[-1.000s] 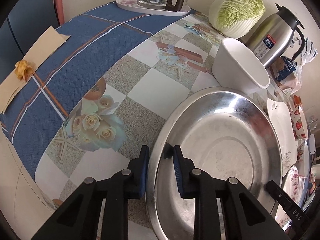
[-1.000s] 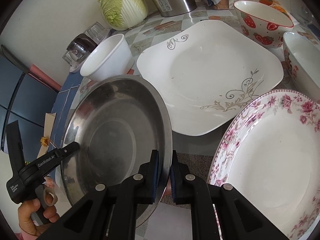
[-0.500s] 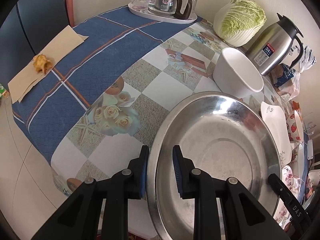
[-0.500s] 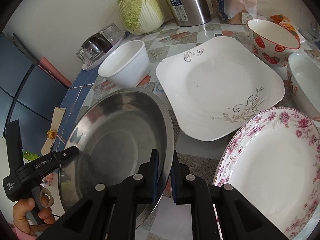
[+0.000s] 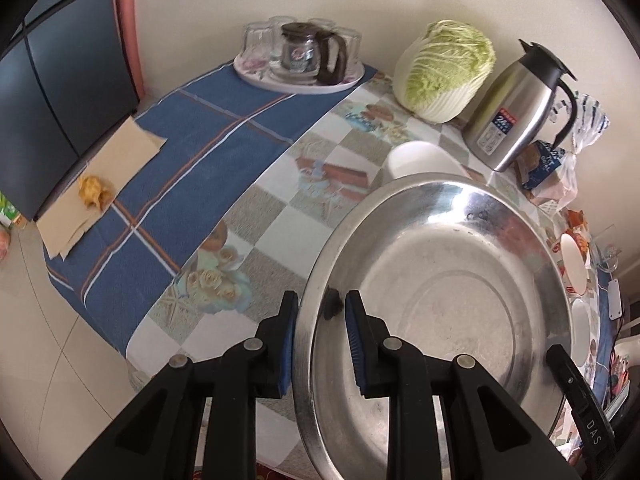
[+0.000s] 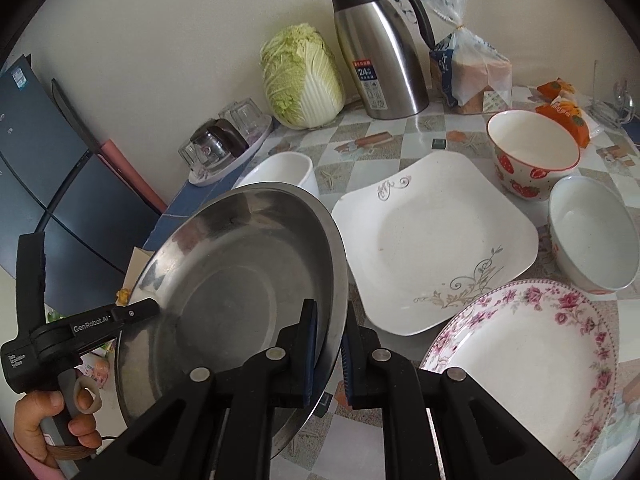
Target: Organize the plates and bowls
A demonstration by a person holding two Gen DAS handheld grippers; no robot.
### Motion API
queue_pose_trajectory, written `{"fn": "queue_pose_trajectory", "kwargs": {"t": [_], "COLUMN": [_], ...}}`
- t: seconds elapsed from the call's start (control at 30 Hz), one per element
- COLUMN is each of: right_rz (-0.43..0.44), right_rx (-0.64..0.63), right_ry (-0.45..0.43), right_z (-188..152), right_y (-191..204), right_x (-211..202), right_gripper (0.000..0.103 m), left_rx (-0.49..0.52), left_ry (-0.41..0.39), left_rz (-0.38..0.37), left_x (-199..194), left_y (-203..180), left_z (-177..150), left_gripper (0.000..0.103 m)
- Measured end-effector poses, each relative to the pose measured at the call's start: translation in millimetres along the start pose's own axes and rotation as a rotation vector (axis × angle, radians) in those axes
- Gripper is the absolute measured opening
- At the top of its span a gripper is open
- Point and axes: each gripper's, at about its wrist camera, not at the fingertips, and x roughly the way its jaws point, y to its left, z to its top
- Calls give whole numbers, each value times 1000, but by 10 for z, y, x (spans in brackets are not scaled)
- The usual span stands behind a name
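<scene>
A large steel plate is held off the table by both grippers. My left gripper is shut on its left rim; my right gripper is shut on its right rim, and the plate tilts in the right wrist view. On the table lie a white square plate, a pink floral plate, a strawberry bowl, a pale bowl and a white bowl, partly hidden behind the steel plate.
A steel thermos jug, a cabbage, a bread bag and a tray of glasses with a glass pot stand at the back by the wall. Brown paper with a scrap lies on the blue cloth at left.
Both grippers have lifted the steel plate up off the table; the table and dishes now look farther below. Both grips are unchanged.
</scene>
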Motion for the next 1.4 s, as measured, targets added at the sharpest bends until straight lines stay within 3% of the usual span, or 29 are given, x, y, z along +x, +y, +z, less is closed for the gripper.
{"fn": "queue_pose_trajectory", "kwargs": {"t": [0.2, 0.43, 0.7, 1.07, 1.4], "right_rz": [-56, -59, -128, -210, -256], "right_rx": [-36, 94, 171, 229, 185], "right_ry": [-106, -143, -203, -222, -205], "right_z": [141, 247, 320, 371, 438], "right_y": [-60, -495, -971, -1335, -1308], "right_x": [-282, -414, -573, -638, -522], "right_gripper": [12, 12, 12, 12, 13], "left_rx": [34, 76, 92, 52, 12], "left_ry": [-24, -40, 10, 68, 104], "left_rz": [-16, -62, -117, -168, -187], "left_x": [-111, -126, 112, 407, 624], "left_y": [-348, -857, -1378, -1667, -1661], "left_z": [153, 247, 163, 119, 257], "left_gripper": [25, 25, 25, 25, 25]}}
